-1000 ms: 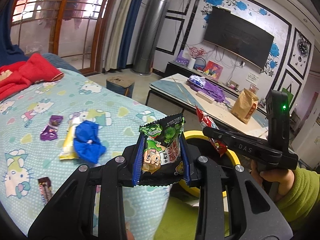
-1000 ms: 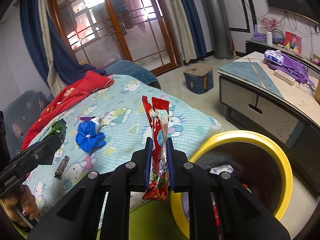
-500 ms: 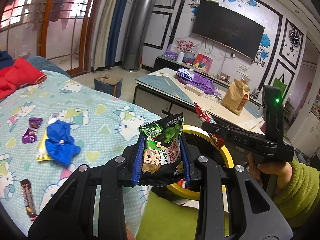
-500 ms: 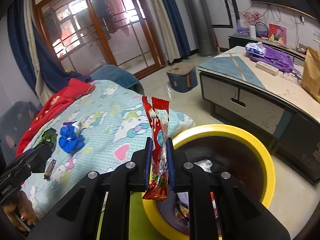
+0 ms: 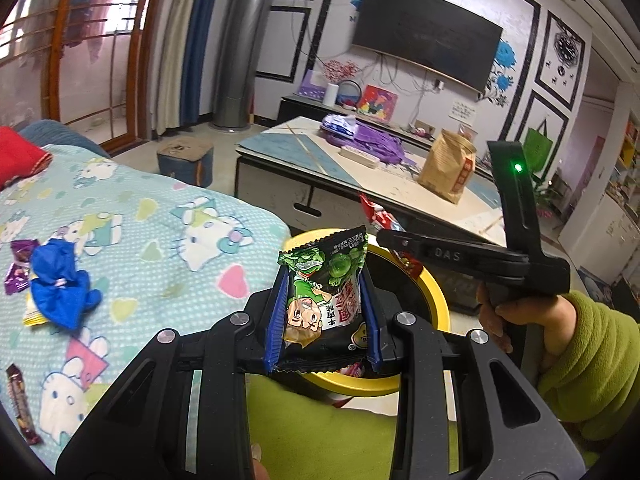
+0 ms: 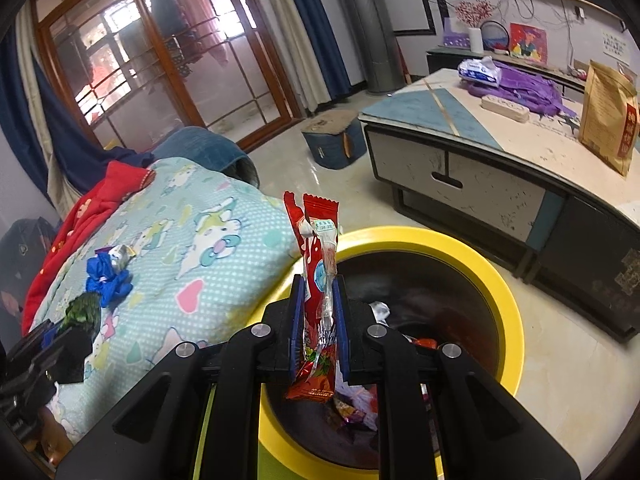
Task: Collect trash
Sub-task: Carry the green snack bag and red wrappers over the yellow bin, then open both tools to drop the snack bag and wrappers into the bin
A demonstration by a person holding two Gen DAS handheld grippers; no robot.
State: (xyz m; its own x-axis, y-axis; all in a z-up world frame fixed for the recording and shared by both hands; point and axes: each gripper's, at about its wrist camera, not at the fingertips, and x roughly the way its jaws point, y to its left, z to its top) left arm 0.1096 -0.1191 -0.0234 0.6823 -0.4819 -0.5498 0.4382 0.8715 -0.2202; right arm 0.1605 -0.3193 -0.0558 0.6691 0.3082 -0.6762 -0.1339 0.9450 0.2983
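My left gripper [image 5: 323,318] is shut on a green snack packet [image 5: 326,292] and holds it over the near rim of the yellow trash bin [image 5: 434,292]. My right gripper [image 6: 318,330] is shut on a red snack wrapper [image 6: 318,276] above the bin's [image 6: 508,296] left rim; the bin holds several wrappers. The right gripper also shows in the left wrist view [image 5: 384,236], over the bin. On the bed lie a blue crumpled wrapper [image 5: 58,284], a purple wrapper [image 5: 18,266] and a brown candy bar [image 5: 22,402].
The bed with a Hello Kitty blanket [image 5: 160,240] is to the left of the bin. A low coffee table [image 6: 500,152] with a brown paper bag [image 6: 608,116] stands behind the bin. A red garment [image 6: 92,208] lies at the bed's far end.
Both grippers have moved right, away from the bed and over the yellow bin, each still holding its packet. The bin now fills more of both views.
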